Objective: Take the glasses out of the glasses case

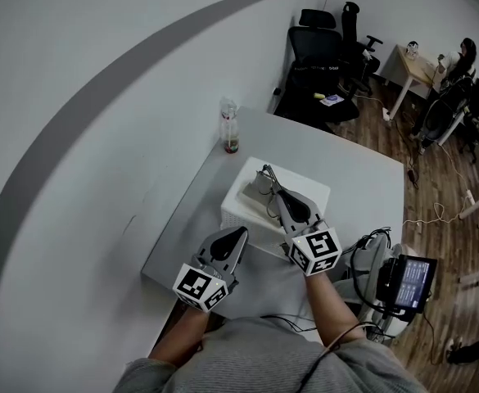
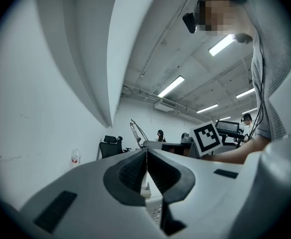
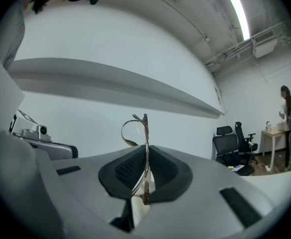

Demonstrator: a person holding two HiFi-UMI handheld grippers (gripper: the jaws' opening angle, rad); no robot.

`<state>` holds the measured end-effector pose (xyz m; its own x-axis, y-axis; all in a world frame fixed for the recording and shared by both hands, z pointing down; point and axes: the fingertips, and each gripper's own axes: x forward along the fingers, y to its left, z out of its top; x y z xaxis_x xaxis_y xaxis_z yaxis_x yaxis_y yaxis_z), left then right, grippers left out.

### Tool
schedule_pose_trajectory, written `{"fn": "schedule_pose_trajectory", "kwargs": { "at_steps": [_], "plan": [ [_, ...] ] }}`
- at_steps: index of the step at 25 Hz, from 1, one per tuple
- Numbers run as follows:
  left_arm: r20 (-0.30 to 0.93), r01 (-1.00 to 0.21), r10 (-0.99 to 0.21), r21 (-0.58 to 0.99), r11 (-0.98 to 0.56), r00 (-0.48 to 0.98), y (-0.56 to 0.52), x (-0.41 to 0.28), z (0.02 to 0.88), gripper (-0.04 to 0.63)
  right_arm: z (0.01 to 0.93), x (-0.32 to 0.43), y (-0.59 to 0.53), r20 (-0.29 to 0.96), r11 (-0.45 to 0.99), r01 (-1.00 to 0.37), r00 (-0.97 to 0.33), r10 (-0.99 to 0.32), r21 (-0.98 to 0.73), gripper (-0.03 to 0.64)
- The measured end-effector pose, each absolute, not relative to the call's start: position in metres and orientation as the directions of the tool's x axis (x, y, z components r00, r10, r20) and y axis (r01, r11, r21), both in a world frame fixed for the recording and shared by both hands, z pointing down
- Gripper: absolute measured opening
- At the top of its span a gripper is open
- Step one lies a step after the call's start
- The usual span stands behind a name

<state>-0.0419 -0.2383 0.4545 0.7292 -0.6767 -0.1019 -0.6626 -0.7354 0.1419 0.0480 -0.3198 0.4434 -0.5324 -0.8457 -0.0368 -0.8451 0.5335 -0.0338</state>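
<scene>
The right gripper [image 1: 282, 198] is pinching the glasses [image 3: 145, 133], its jaws pressing together on the thin metal frame. In the right gripper view the frame is standing almost upright between the dark pads, and one round lens rim is curling out to the left above them. In the head view the glasses are showing as thin wire lines just past the tip of this gripper, at the centre of the frame, over the grey glasses case [image 1: 254, 189]. Whether the glasses are clear of the case or touching it is not showing.

The case is lying on a white box [image 1: 309, 188], which is sitting on the grey worktop [image 1: 358, 174].

The left gripper [image 1: 241, 232] is hovering lower and to the left, beside the near left corner of the white box. Its jaws are meeting with nothing between them, as the left gripper view is showing.

A clear bottle [image 1: 229, 127] with a red band near its base is standing upright at the far left corner of the worktop, well apart from the box. Black office chairs [image 1: 317, 43] are standing beyond the worktop at the upper right. A small lit screen [image 1: 411, 278] is glowing at the lower right, beside the worktop.
</scene>
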Motion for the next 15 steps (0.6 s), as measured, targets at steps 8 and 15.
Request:
{"fn": "schedule_pose_trajectory", "kwargs": {
  "at_steps": [8,15],
  "plan": [
    [-0.119,-0.688,-0.706,0.158,-0.708,0.698,-0.238,-0.052,0.447,0.012,0.445,0.051,-0.300,-0.064,0.585,-0.803,-0.582,-0.811,-0.111,0.026],
    [-0.126,-0.698,-0.713,0.148,-0.701,0.689,-0.234,-0.056,0.431,0.012,0.431,0.037,-0.273,-0.127,0.646,-0.750,-0.634,-0.763,-0.138,0.026]
  ]
}}
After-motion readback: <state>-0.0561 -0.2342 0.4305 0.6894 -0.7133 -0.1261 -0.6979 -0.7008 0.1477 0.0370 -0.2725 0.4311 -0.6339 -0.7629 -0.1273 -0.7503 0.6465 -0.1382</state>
